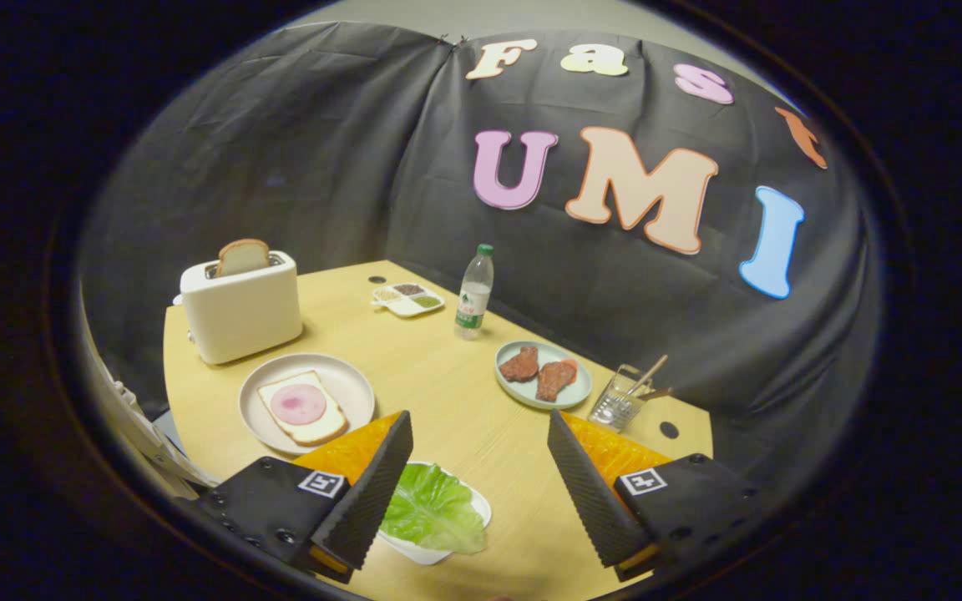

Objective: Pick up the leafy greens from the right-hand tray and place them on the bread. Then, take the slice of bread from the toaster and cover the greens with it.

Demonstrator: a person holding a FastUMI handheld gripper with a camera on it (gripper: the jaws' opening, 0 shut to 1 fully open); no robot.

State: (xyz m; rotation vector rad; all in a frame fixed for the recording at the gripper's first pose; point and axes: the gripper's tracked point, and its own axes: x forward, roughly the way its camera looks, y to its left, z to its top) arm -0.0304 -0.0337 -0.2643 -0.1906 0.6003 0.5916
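My gripper [479, 421] is open, its two fingers spread wide above the wooden table [448, 367]. Between the fingers and close to the left one lies a green leaf [432, 507] on a small white tray [435, 553]. Beyond the left finger stands a round white plate [349, 386] holding a bread slice [304, 407] topped with a pink round of ham. Farther back is a white toaster [240, 310] with a second bread slice [242, 255] sticking up from its slot.
A plastic water bottle [475, 292] stands at mid-table near the back wall. A pale green plate [544, 377] with pieces of meat lies ahead of the right finger, a glass [620, 401] with sticks beside it. A small divided dish [407, 299] sits at the back.
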